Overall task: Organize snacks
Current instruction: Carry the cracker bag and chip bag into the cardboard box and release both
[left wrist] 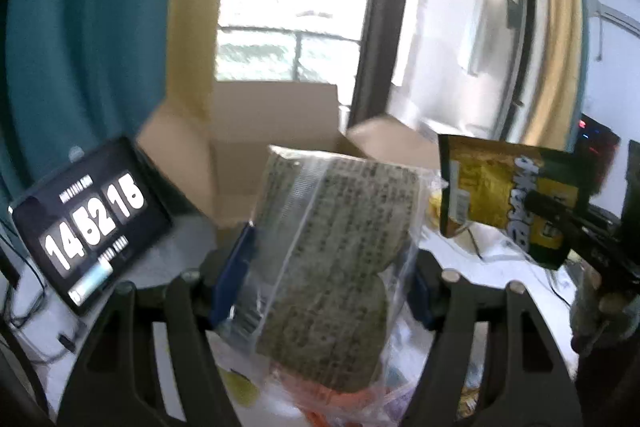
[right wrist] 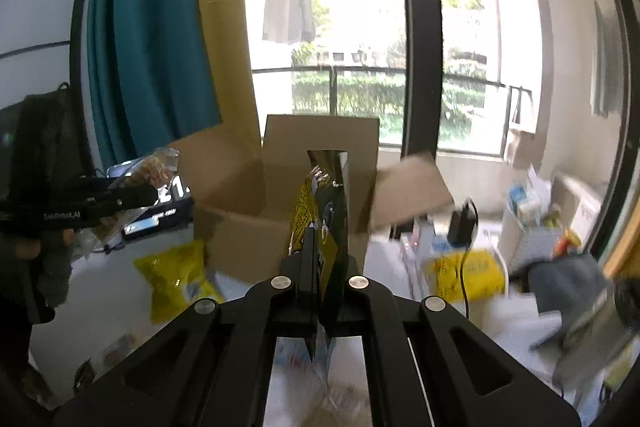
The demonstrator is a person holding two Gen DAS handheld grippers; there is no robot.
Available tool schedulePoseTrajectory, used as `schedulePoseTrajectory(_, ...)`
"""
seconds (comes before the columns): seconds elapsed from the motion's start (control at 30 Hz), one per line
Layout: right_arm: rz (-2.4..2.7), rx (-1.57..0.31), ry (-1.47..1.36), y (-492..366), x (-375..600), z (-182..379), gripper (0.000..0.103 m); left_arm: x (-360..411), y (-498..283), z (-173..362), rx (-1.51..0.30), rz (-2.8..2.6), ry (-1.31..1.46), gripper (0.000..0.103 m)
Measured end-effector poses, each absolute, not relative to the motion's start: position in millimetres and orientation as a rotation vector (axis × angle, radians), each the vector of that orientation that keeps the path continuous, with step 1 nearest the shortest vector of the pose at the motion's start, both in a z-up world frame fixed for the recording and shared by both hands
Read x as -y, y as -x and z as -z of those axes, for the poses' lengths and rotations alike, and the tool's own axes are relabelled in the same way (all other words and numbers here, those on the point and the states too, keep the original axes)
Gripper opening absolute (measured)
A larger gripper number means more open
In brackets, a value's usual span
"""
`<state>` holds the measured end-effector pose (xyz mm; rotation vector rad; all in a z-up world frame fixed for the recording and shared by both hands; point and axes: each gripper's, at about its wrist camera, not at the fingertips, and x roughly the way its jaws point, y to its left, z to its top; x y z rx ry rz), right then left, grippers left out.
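Snacks are up in the air on both sides, held in front of the open cardboard box that stands on the white surface. The left tongs are clamped on a clear bag of flat seaweed-speckled crackers, their blue pads pressing its sides. The bag stands nearly upright, just short of the box mouth. The right tongs are fully closed, pinching a dark green and yellow packet by its thin edge, also short of the box. A yellow packet lies on the surface to the left of the box front, and another yellow packet lies to the box's right under a black cable. A clock tablet leans to the left of the box.

The risks, as I judge them: the cracker bag is slippery film around brittle discs, so a looser hold could let it slide out, while a harder squeeze could crack the contents. The green packet hangs from a narrow pinch and may swing or twist against the box's right flap, which juts out and could catch it. With both loads heading for one opening, the two pairs of tongs could collide above the box.
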<state>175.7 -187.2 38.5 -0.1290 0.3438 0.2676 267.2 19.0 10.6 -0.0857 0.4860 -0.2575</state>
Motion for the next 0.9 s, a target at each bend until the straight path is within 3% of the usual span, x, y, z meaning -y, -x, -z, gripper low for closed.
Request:
schedulePoseTrajectory(0.47, -0.259, -0.353, 0.147, -308, 168, -43, 0.001, -41, -382, -10, -0.459, 0.107, 0.085, 0.073)
schedulePoseTrajectory(0.6, -0.235, -0.404, 0.158, -350, 159, -36, 0.003, -45, -423, 0, -0.517, 0.111, 0.092, 0.088)
schedulePoseTrajectory(0.67, -0.225, -0.422, 0.155, -359, 159, -35, 0.014, -47, -432, 0, -0.509, 0.109, 0.103, 0.097)
schedulePoseTrajectory(0.73, -0.227, -0.417, 0.147, -359, 159, -35, 0.053, -48, -436, -1, -0.511, 0.109, 0.104, 0.1)
schedulePoseTrajectory(0.9, -0.237, -0.401, 0.151, -337, 162, -37, 0.056, -50, -415, -11, -0.496, 0.093, 0.107, 0.1)
